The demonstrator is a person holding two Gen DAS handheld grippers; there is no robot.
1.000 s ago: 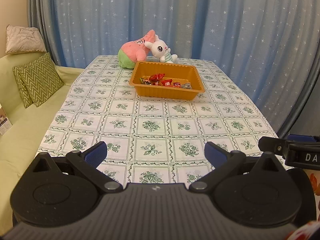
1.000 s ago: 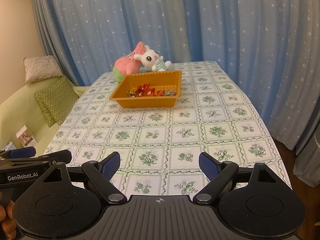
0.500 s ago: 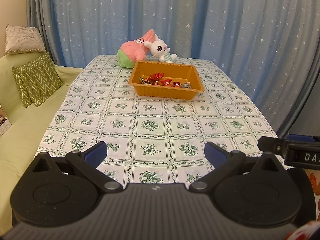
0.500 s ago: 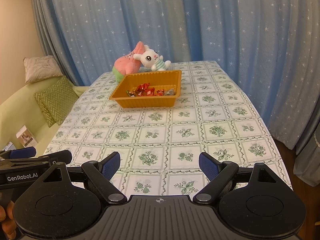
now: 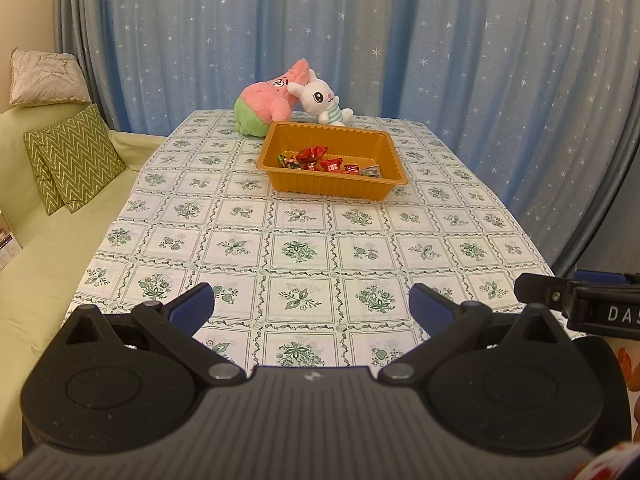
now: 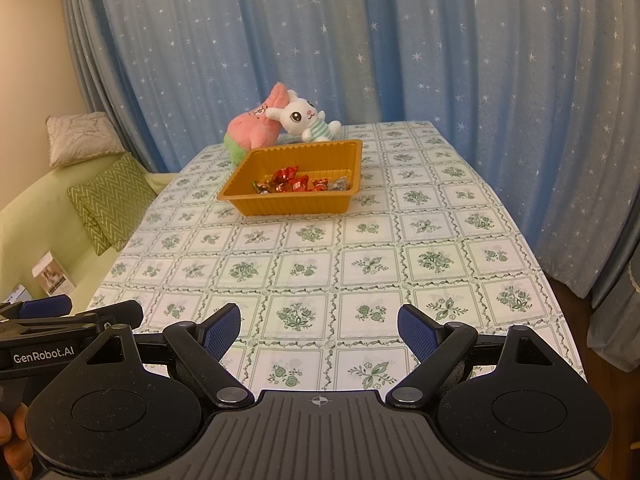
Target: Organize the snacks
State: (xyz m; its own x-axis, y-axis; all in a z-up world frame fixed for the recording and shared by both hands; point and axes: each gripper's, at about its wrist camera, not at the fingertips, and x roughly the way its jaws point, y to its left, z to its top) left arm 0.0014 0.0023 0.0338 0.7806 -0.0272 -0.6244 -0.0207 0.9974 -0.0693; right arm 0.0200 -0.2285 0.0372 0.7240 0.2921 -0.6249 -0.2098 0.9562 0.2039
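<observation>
An orange plastic tray (image 5: 376, 194) (image 6: 256, 204) sits toward the far end of the table, holding several wrapped snacks (image 5: 316, 160) (image 6: 294, 182), mostly red. My left gripper (image 5: 312, 306) hangs open over the near table edge, well short of the tray, nothing between its blue pads (image 5: 194, 306). My right gripper (image 6: 320, 330) is also open and empty, side by side with the left, whose body (image 6: 48, 344) shows at the lower left of the right wrist view. The right gripper's body (image 5: 580, 304) shows at the right edge of the left wrist view.
The table wears a floral-tiled cloth (image 5: 296, 248) (image 6: 360, 240). A pink plush (image 5: 268, 104) (image 6: 256, 128) and a white bunny plush (image 5: 320, 100) (image 6: 304, 118) lie behind the tray. A green sofa with zigzag cushions (image 5: 76, 160) (image 6: 112, 200) runs along the left; blue star curtains hang behind.
</observation>
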